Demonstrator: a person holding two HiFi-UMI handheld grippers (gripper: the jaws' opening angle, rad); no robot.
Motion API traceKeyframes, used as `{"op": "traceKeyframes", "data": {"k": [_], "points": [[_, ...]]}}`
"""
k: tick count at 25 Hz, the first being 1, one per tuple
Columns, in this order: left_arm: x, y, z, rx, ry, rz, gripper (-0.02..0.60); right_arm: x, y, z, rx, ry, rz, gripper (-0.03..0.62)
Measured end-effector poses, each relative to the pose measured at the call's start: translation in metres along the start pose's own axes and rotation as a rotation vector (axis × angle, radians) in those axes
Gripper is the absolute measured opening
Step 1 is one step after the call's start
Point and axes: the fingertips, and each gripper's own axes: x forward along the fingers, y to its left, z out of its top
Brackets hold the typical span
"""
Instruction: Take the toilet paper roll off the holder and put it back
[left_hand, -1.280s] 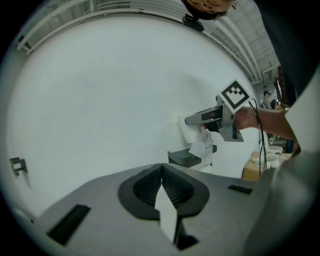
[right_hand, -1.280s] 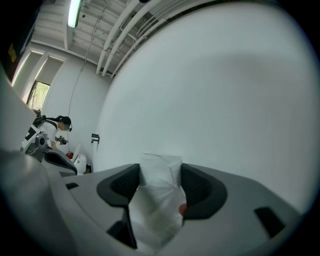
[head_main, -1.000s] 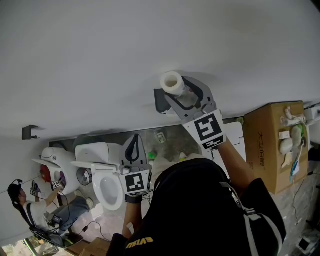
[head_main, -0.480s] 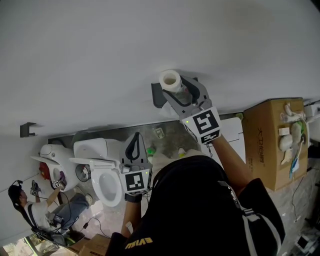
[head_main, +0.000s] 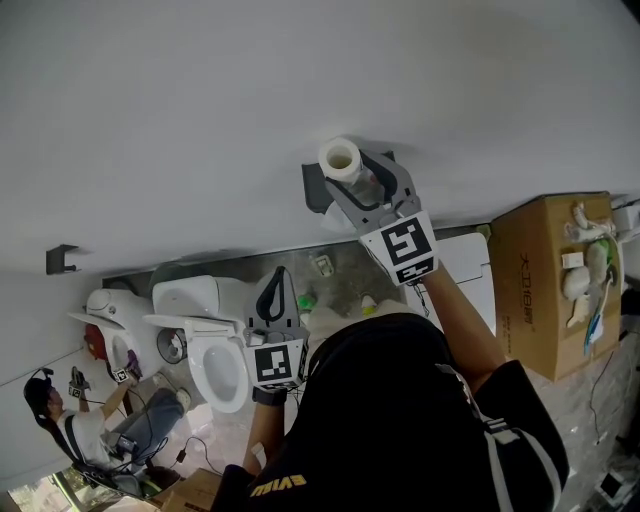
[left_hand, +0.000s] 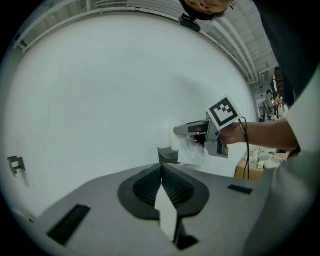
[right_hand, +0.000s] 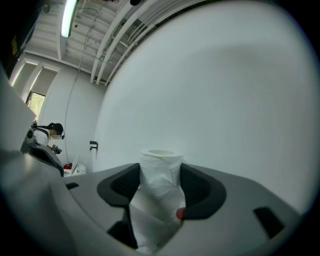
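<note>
White wall (head_main: 200, 110), plain and bare, fills most of the head view. Item: toilet paper roll (head_main: 341, 158), partly used, its open core turned toward the head camera and a loose tail of sheet hanging down between the jaws in the right gripper view. Location: against the wall, touching or just above the dark grey holder (head_main: 317, 190). No view shows whether the core sits on the holder's peg. Held by: right gripper (head_main: 356, 180), its jaws set narrow, one on each side of the roll, pads pressing into the paper. Change over the last second: roll, gripper and holder have all drifted slightly up and left in the head view together, so their relation to one another is much as it was, and the grip has stayed the same. Judgement: the roll is right at the holder, either about to be lifted away or being seated again. Off-task: left gripper (head_main: 274, 285), held low near the body, jaws together and empty. Surroundings below: white toilet (head_main: 215, 365), a second fixture beside it, cardboard box (head_main: 545, 290) at right, and a seated person (head_main: 75, 430) at lower left.
</note>
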Motion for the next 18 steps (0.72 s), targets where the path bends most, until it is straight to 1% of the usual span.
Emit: {"op": "traceKeyframes", "data": {"k": [2, 7, 14, 18], "points": [[-0.001, -0.001, 0.001, -0.013, -0.001, 0.004, 0.011, 0.0, 0.0, 0.0, 0.001, 0.0, -0.003, 0.253], [-0.005, -0.004, 0.001, 0.003, 0.003, 0.003, 0.011, -0.001, -0.002, -0.001, -0.004, 0.003, -0.012, 0.253], [-0.008, -0.008, -0.004, -0.028, 0.013, 0.0, 0.011, 0.0, -0.002, -0.002, 0.001, 0.009, -0.026, 0.253], [-0.007, -0.012, -0.003, -0.025, 0.012, -0.004, 0.012, 0.0, -0.002, -0.003, -0.002, 0.011, -0.039, 0.253]]}}
